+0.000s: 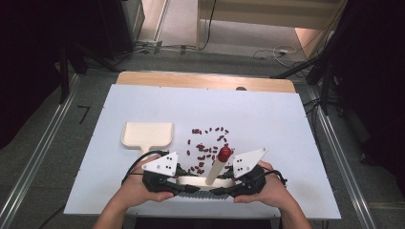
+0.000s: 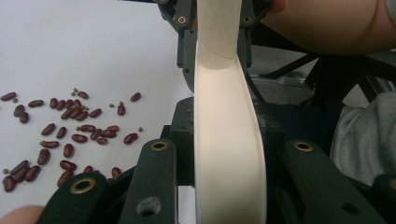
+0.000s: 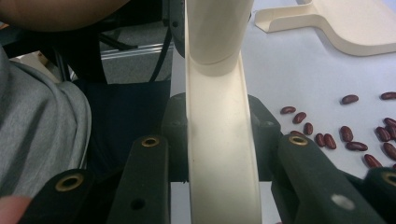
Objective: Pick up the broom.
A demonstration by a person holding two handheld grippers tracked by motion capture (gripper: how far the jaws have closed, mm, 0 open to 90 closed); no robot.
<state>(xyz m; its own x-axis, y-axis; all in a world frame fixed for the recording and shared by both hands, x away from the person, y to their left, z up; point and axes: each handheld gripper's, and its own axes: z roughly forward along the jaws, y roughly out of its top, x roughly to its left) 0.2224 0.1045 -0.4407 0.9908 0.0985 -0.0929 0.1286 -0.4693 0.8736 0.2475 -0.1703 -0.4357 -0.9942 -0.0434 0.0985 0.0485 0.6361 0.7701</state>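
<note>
The brush [image 1: 203,181], a cream hand broom with a red-tipped handle [image 1: 223,153] slanting up from its head, lies along the near edge of the table [image 1: 286,124], its bristles showing as a dark comb below the head. Both grippers hold it, one at each end. The left gripper [image 1: 184,185] is clamped on the left end of the brush head; in the left gripper view the cream back of the brush [image 2: 229,154] runs straight up between its jaws. The right gripper [image 1: 224,187] has its jaws on the right end, and in the right gripper view the brush [image 3: 222,149] sits pressed between them.

Just beyond the brush, red beans [image 1: 207,143] lie scattered in a loose patch, with a few tiny green specks among them in the left gripper view. Farther from the brush and to its left sits the cream dustpan [image 1: 147,135], its handle pointing toward the person and with no beans in it.

So the brush is in hand, but the sweeping looks not yet begun: the beans are neither gathered nor in the dustpan.
</note>
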